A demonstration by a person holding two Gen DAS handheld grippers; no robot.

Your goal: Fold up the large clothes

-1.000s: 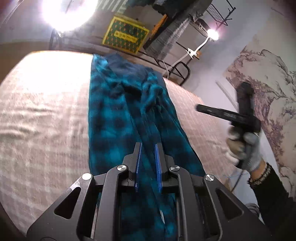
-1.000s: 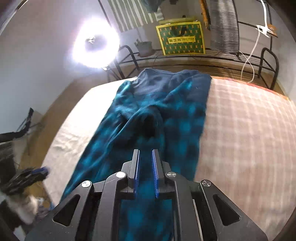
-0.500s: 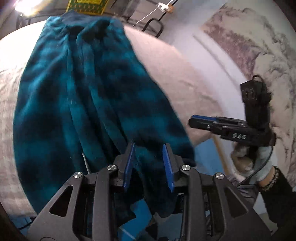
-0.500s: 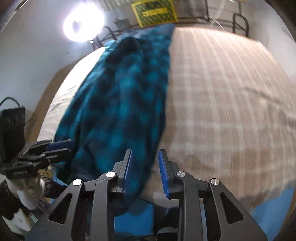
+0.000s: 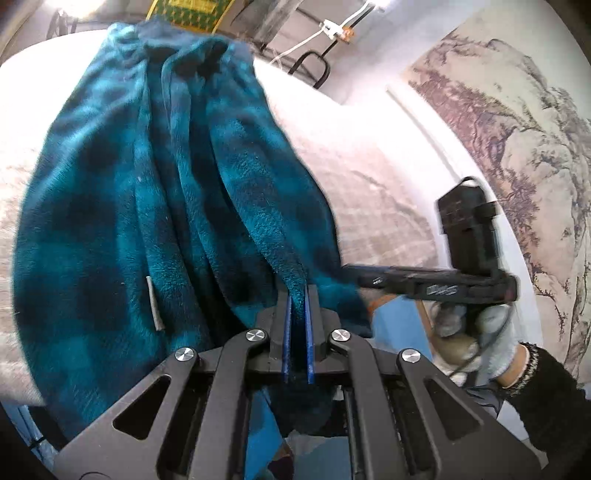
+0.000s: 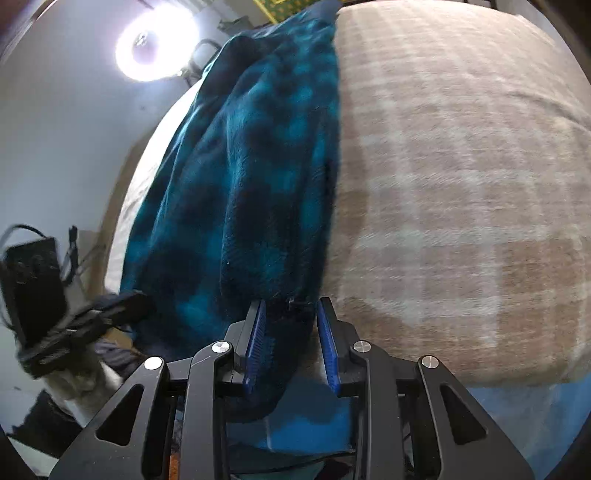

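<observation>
- Surface: bed covered in a beige-and-cream checked blanket; its near edge drops off over blue fabric below.
- Room: bright round lamp at the far left in the right wrist view; black metal rack and a yellow-green patterned box past the far end of the bed; landscape mural on the wall to the right.
- Task item: teal-and-black plaid fleece garment lies lengthwise along the bed, bunched in long folds, its near end hanging over the bed edge.
- Left gripper: jaws have just been closing; blue pads now pinched on a fold of the garment's near end.
- Right gripper: jaws part-way apart, straddling the garment's hem at the bed edge; fabric touches the left pad, a gap shows at the right pad.
- Gloved hand carries the right gripper.
- Versus one second ago: both grippers were above mid-garment, nearly closed and empty; both have come down to the near edge.
</observation>
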